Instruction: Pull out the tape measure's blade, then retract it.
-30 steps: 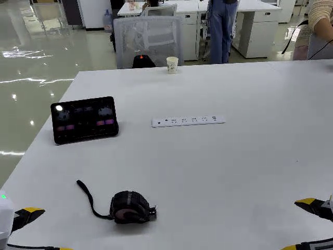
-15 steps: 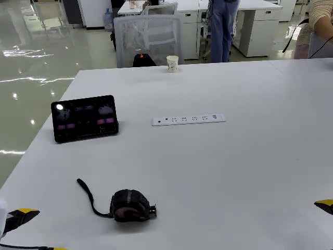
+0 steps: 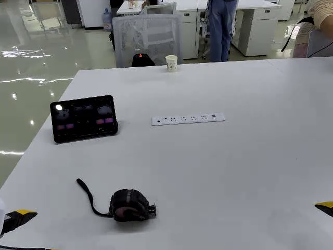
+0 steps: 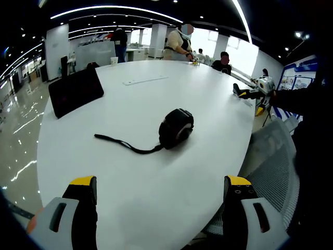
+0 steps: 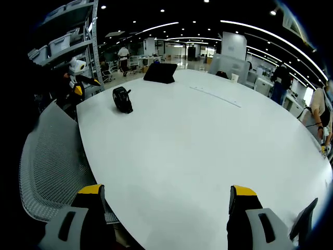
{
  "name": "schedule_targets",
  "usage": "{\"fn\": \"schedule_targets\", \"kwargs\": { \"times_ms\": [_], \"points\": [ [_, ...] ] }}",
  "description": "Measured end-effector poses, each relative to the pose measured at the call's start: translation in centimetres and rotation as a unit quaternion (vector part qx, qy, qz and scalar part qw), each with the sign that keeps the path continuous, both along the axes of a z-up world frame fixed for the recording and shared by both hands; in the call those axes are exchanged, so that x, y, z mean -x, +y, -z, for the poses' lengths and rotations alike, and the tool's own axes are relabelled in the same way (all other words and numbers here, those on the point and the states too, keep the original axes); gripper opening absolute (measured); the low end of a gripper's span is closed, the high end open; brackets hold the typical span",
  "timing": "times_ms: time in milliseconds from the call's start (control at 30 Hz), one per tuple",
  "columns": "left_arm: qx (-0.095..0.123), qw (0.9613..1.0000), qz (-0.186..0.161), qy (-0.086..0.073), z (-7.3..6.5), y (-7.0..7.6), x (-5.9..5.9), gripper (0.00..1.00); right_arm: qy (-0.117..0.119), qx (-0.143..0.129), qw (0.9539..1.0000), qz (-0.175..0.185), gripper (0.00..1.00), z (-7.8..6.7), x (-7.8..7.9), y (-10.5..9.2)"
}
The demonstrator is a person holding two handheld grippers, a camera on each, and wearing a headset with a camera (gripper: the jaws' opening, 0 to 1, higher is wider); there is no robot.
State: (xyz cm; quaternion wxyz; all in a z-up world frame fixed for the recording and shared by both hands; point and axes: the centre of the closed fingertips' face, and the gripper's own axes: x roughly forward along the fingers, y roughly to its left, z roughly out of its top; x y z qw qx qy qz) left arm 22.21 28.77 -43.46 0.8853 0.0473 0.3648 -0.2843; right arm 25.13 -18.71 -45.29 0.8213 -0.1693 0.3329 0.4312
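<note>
A black tape measure [image 3: 130, 205] lies on the white table [image 3: 234, 166] near its front left, with its black wrist strap [image 3: 86, 190] trailing to the left. Its blade is fully inside the case. At the lower left corner, only a yellow tip of my left gripper [image 3: 16, 217] shows, well left of the tape. The left gripper view has the tape measure [image 4: 176, 127] ahead of my open left gripper [image 4: 160, 200], nothing between the jaws. My right gripper [image 3: 325, 207] sits at the far right edge. In its own view the right gripper [image 5: 165, 208] is open and the tape measure [image 5: 122, 99] is far off.
A dark tablet [image 3: 83, 119] stands propped at the left of the table. A white power strip [image 3: 187, 119] lies in the middle, and a paper cup [image 3: 171, 63] sits at the far edge. A mesh chair [image 3: 148, 36] and people stand beyond.
Both grippers have drawn back toward the lower corners of the head view; the right one slid right until only its tip shows. The tape measure has not moved.
</note>
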Motion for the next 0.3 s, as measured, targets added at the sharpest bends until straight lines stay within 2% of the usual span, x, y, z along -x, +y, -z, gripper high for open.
{"fn": "schedule_targets", "kwargs": {
  "times_ms": [300],
  "points": [
    [0.000, 1.0000, 0.001, -0.001, -0.06, 0.04, 0.09, 0.99, 0.000, 0.001, 1.0000, 0.000, 0.99, -0.06, -0.18, -0.10]
  ]
}}
